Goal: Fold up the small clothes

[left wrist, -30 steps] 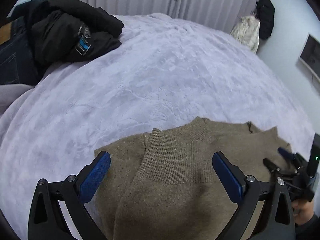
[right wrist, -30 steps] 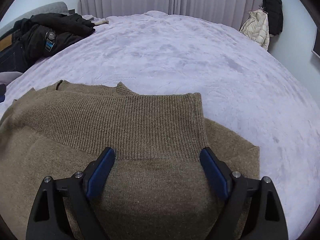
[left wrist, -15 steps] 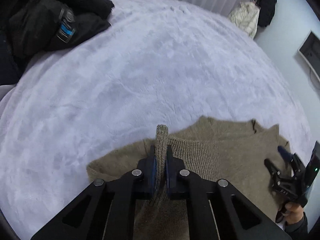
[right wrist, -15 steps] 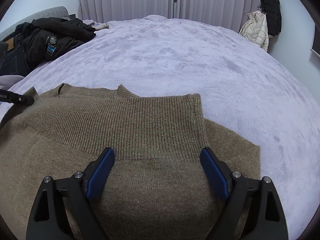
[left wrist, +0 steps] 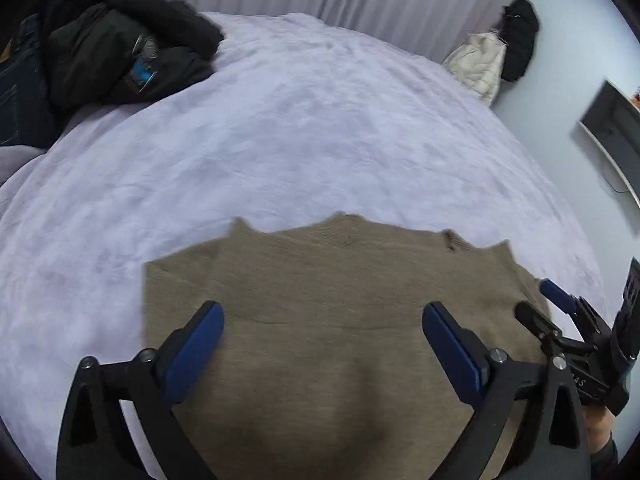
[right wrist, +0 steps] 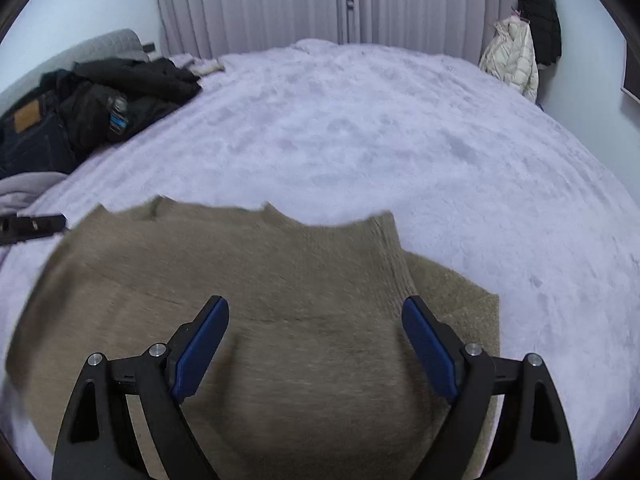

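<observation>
A tan-brown knit sweater [left wrist: 328, 320] lies folded on the pale lilac bed [left wrist: 300, 128]; it also shows in the right wrist view [right wrist: 248, 300]. My left gripper [left wrist: 323, 348] is open and empty just above the sweater's left part. My right gripper [right wrist: 316, 344] is open and empty above its right part, where a ribbed fold ends [right wrist: 394, 256]. The right gripper also shows at the right edge of the left wrist view [left wrist: 560, 320]. A black tip of the left gripper [right wrist: 32, 226] shows at the left edge of the right wrist view.
A pile of black jackets and dark jeans [left wrist: 100, 52] lies at the bed's far left corner, also in the right wrist view [right wrist: 92, 108]. Curtains [right wrist: 320, 0] hang behind the bed. A cream jacket and a black one [right wrist: 520, 40] hang on the right wall.
My left gripper, shut on a pinched fold of the sweater half a second ago, has let go and opened. The sweater now lies flatter. Both views are slightly blurred by motion.
</observation>
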A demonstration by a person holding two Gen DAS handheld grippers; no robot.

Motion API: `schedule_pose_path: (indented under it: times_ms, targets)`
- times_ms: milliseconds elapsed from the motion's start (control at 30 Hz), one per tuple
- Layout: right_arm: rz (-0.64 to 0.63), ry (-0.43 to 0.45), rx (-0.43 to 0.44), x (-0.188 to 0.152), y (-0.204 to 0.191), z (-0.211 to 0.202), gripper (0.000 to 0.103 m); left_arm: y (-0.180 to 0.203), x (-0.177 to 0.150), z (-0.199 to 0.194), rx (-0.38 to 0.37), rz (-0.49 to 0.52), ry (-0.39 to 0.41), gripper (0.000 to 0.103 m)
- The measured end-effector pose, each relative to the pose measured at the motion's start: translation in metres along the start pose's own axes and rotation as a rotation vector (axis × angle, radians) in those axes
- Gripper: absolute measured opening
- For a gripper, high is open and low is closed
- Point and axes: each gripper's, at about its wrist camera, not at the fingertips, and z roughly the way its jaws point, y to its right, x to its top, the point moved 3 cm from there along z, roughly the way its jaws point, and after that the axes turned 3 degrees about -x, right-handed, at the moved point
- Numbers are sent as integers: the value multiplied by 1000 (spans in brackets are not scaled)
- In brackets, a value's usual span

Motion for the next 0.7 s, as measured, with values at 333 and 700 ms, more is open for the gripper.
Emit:
schedule_pose_path:
  times_ms: [333,700]
  targets:
    - [-44,-136,-30,-27,-2,26,93,-65,-33,38,173,-94,-31,102]
    - [153,-12,-52,-43,34,-66,92,-55,-81,-32,122,-225,81,102]
